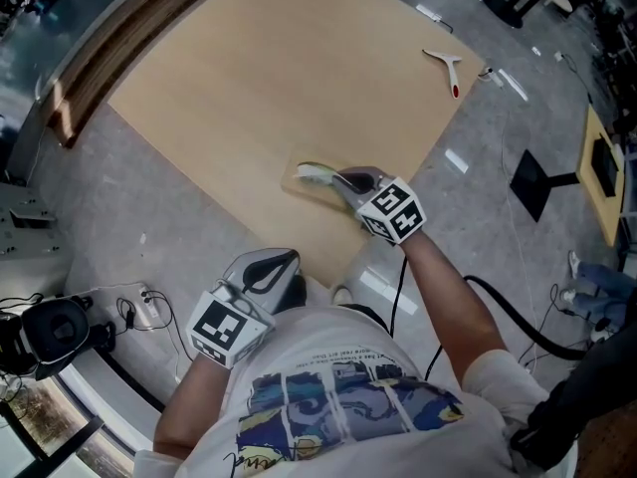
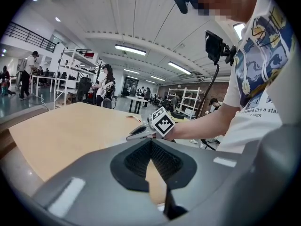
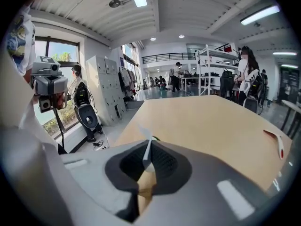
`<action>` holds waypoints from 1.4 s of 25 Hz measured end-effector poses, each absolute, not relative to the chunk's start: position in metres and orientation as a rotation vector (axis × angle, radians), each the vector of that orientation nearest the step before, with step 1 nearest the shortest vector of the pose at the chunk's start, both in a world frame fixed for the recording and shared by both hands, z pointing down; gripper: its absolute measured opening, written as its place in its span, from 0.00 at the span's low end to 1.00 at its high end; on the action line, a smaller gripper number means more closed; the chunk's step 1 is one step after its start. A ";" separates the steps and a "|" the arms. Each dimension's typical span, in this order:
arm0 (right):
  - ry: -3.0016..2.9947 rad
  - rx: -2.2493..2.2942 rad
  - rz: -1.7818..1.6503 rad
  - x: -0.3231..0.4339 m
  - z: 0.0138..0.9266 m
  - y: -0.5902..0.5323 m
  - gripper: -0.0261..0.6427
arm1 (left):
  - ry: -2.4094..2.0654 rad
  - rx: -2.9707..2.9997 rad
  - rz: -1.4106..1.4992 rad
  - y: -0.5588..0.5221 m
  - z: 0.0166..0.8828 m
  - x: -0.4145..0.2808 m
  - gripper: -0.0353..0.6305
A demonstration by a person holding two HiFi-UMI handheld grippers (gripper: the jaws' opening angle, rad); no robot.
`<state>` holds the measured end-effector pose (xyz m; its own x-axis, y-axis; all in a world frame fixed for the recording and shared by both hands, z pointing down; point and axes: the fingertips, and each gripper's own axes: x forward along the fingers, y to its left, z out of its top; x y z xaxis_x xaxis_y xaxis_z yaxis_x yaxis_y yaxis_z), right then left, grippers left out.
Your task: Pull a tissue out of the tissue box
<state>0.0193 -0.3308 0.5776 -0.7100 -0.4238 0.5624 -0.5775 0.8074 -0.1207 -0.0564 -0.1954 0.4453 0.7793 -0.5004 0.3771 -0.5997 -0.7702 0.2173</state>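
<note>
— What colour is the counter (image 1: 259, 78)?
— Pale tan, on a speckled grey floor (image 1: 149, 217)
— The left hand-held gripper (image 1: 287, 260) and right hand-held gripper (image 1: 328, 177)?
— Grey, black pads (image 2: 162, 161), black-and-white chequered cubes (image 1: 391, 210). The tissue (image 3: 146, 156) is white

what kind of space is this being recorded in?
Probably an open-plan lab or workshop, not a home: white metal shelving racks, a row of lockers, strip lights on a high bare ceiling, and people standing beyond the big wooden table.
</note>
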 end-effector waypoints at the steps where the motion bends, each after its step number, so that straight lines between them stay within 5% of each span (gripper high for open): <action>1: -2.469 0.740 0.386 0.019 0.576 -0.330 0.04 | -0.849 2.646 0.427 -0.193 0.444 -0.056 0.06; 35: -2.598 0.785 0.187 0.034 0.444 -0.246 0.04 | -1.010 2.669 0.352 -0.121 0.409 -0.046 0.06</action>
